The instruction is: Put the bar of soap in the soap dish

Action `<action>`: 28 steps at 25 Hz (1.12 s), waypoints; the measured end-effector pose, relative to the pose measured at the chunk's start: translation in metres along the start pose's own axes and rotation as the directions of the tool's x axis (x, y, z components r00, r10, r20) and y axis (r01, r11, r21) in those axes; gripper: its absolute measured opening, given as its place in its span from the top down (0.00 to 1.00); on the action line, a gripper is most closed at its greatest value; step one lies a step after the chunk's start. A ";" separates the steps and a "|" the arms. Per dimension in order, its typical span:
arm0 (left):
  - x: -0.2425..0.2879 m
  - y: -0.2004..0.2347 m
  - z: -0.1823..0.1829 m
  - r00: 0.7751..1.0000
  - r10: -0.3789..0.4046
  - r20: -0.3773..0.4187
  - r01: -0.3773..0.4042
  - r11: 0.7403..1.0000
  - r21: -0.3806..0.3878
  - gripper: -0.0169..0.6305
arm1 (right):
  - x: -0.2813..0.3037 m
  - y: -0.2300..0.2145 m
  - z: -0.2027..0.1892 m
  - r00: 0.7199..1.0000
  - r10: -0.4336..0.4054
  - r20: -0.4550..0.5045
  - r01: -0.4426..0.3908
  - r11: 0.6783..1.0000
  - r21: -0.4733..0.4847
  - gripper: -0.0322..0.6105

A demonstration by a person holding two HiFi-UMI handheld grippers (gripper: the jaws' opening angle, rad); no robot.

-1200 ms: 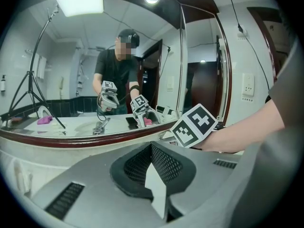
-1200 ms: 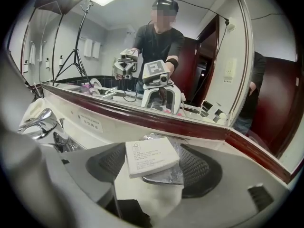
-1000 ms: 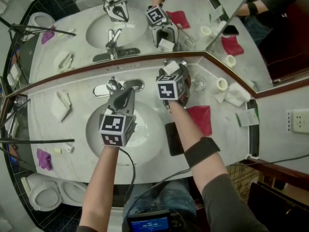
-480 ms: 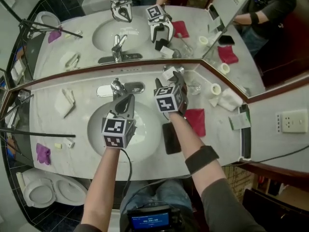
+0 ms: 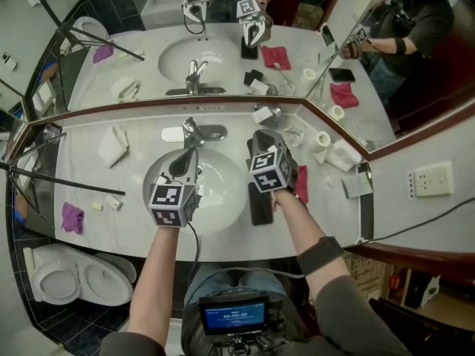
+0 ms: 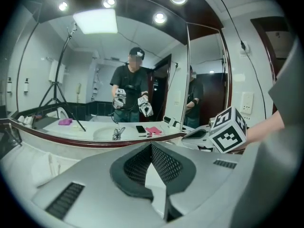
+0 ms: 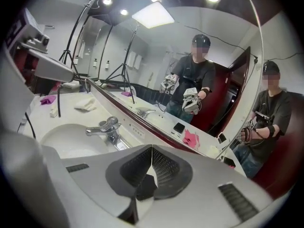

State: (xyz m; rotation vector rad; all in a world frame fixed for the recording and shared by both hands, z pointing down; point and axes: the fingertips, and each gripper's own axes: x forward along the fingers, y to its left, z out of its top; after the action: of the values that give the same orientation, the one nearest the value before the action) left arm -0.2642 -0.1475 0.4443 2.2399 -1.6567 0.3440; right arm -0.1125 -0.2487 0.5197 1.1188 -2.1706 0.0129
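Right jaws newly shut; white soap (image 5: 260,115)

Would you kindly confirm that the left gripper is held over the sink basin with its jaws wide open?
Not quite: the left gripper is held over the sink basin, but its jaws are shut together with nothing between them, as the left gripper view shows.

No words, brands or numbers could be read anywhere. The left tool (image 5: 185,162) and the right tool (image 5: 261,139) each carried a cube (image 5: 172,202) bearing only black-and-white square marker patterns. A small blue screen (image 5: 231,319), behind both tools, showed lines too small to read.
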 end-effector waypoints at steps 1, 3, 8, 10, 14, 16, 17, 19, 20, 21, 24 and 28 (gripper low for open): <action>-0.010 0.002 0.003 1.000 0.010 0.008 -0.010 1.000 -0.003 0.97 | -0.008 0.000 -0.004 1.000 0.005 -0.007 -0.005 1.000 -0.016 0.92; -0.030 0.005 0.009 0.999 0.033 0.023 -0.032 0.999 -0.009 0.97 | -0.025 0.000 -0.017 0.999 0.014 -0.031 -0.015 0.999 -0.037 0.92; -0.076 0.017 0.022 0.994 0.094 0.050 -0.092 0.995 -0.039 0.97 | -0.060 0.002 -0.080 0.992 0.028 -0.124 -0.031 0.999 -0.020 0.92; -0.089 0.020 0.029 0.992 0.111 0.058 -0.109 0.993 -0.039 0.97 | -0.072 0.003 -0.105 0.988 0.028 -0.154 -0.028 1.000 0.003 0.92; -0.109 0.023 0.038 0.987 0.137 0.081 -0.134 0.990 -0.033 0.97 | -0.095 0.000 -0.151 0.978 0.024 -0.207 -0.011 0.998 0.066 0.92; -0.115 0.024 0.039 0.986 0.144 0.084 -0.142 0.989 -0.029 0.97 | -0.105 -0.001 -0.170 0.974 0.020 -0.227 0.001 0.996 0.093 0.92; -0.118 0.023 0.039 0.986 0.145 0.082 -0.144 0.989 -0.026 0.97 | -0.110 -0.003 -0.179 0.971 0.016 -0.237 0.009 0.995 0.103 0.92; -0.123 0.023 0.036 0.985 0.152 0.077 -0.151 0.988 -0.023 0.97 | -0.119 -0.009 -0.196 0.968 0.006 -0.252 0.028 0.991 0.133 0.92; -0.126 0.024 0.034 0.985 0.156 0.074 -0.154 0.988 -0.024 0.97 | -0.122 -0.012 -0.204 0.967 0.000 -0.256 0.041 0.987 0.153 0.92; -0.128 0.024 0.032 0.985 0.159 0.071 -0.158 0.987 -0.026 0.97 | -0.126 -0.016 -0.212 0.966 -0.008 -0.258 0.054 0.984 0.172 0.92; -0.134 0.025 0.028 0.983 0.170 0.068 -0.169 0.985 -0.028 0.97 | -0.142 -0.030 -0.226 0.960 -0.031 -0.278 0.104 0.963 0.249 0.92; -0.139 0.026 0.024 0.981 0.185 0.064 -0.184 0.982 -0.030 0.97 | -0.156 -0.055 -0.271 0.946 -0.055 -0.319 0.195 0.883 0.426 0.92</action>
State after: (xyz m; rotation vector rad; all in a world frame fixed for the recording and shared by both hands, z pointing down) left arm -0.3297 -0.0421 0.3724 2.1065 -1.8994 0.2951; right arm 0.1427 -0.0894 0.6214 1.4109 -1.8603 0.6241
